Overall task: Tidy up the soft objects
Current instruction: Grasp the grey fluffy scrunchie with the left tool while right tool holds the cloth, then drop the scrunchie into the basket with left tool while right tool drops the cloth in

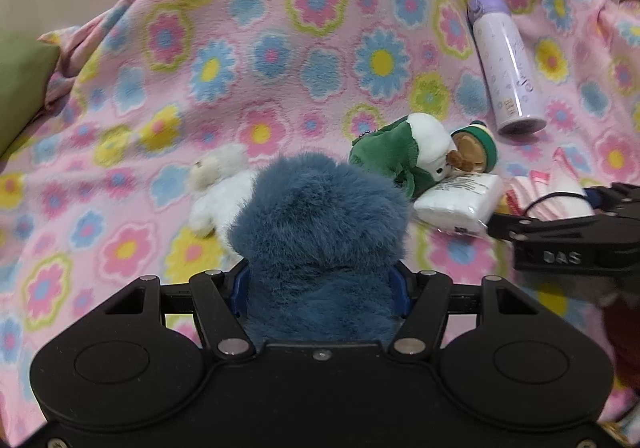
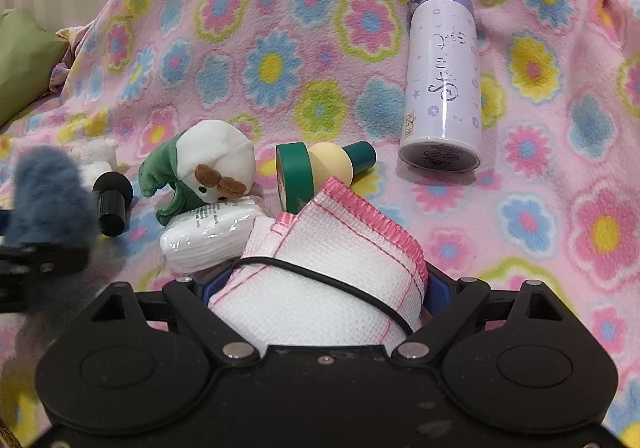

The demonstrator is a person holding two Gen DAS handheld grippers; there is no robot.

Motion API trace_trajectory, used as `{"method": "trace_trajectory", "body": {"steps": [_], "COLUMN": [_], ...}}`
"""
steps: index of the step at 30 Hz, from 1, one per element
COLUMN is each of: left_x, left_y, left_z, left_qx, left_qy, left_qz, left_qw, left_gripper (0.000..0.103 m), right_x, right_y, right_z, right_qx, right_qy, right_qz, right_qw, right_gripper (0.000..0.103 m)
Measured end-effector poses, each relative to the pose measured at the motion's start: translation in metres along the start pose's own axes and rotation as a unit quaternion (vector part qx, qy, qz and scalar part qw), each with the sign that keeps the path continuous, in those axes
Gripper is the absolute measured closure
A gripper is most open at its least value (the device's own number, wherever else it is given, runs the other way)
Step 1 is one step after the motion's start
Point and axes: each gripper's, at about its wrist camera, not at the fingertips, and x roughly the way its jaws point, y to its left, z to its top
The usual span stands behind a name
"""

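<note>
My left gripper [image 1: 322, 280] is shut on a fluffy blue plush [image 1: 320, 224], held above the flowered pink blanket [image 1: 280, 48]; the plush also shows at the left of the right wrist view [image 2: 48, 200]. My right gripper [image 2: 320, 288] is shut on a rolled white cloth with pink stitched edges [image 2: 332, 256], bound by a black band. A green-and-white plush [image 2: 204, 168] lies on a white tissue pack [image 2: 208, 236]. A small white plush [image 1: 216, 188] lies behind the blue one.
A lilac bottle [image 2: 440, 80] lies on the blanket at the right. A green and cream wooden figure [image 2: 320, 168] and a black cylinder [image 2: 112, 204] lie near the plushes. A green cushion [image 1: 20, 84] sits at the far left.
</note>
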Motion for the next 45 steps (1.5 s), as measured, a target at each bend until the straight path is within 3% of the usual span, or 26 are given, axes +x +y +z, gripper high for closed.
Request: {"method": "trace_trajectory", "body": {"steps": [6,11,16,20,22,30,36,40,45], "left_x": [-0.040,-0.065,-0.082,-0.091,-0.096,-0.119,-0.145,-0.166,-0.191], "left_y": [0.019,0.021,0.021,0.021,0.021,0.011,0.003,-0.001,-0.003], "left_z": [-0.015,-0.035,-0.056,-0.068,-0.074,-0.087,-0.093,-0.096,-0.106], "left_qx": [-0.061,-0.078,-0.103,-0.117,-0.121,-0.113,-0.106,-0.107,-0.109], "left_qy": [0.007,0.009,0.026,0.036,0.039,0.031,0.011,-0.006,-0.016], "left_qz": [-0.025,-0.006,-0.017,-0.022,-0.023,-0.023,-0.022,-0.022,-0.025], "left_qw": [0.9978,0.9969,0.9942,0.9923,0.9916,0.9929,0.9940,0.9940,0.9936], "left_gripper": [0.043,0.043,0.043,0.043,0.043,0.043,0.043,0.043,0.043], "right_x": [-0.001,-0.002,-0.004,-0.015,-0.026,-0.068,-0.134,-0.196,-0.257], "right_y": [-0.001,0.002,0.004,0.008,0.007,0.007,0.019,0.033,0.045], "right_z": [0.000,-0.001,-0.003,-0.008,-0.011,-0.023,-0.023,-0.029,-0.046], "right_qx": [0.007,0.007,0.003,-0.011,-0.010,-0.010,-0.003,0.009,0.040], "right_qy": [-0.002,-0.002,0.005,0.021,0.032,0.054,0.019,-0.021,-0.033], "right_qz": [-0.001,-0.011,-0.025,-0.039,-0.037,-0.057,-0.043,-0.011,0.024], "right_qw": [1.000,1.000,1.000,0.999,0.999,0.997,0.999,1.000,0.998], "right_gripper": [0.013,0.014,0.015,0.019,0.028,0.032,0.032,0.032,0.031]}}
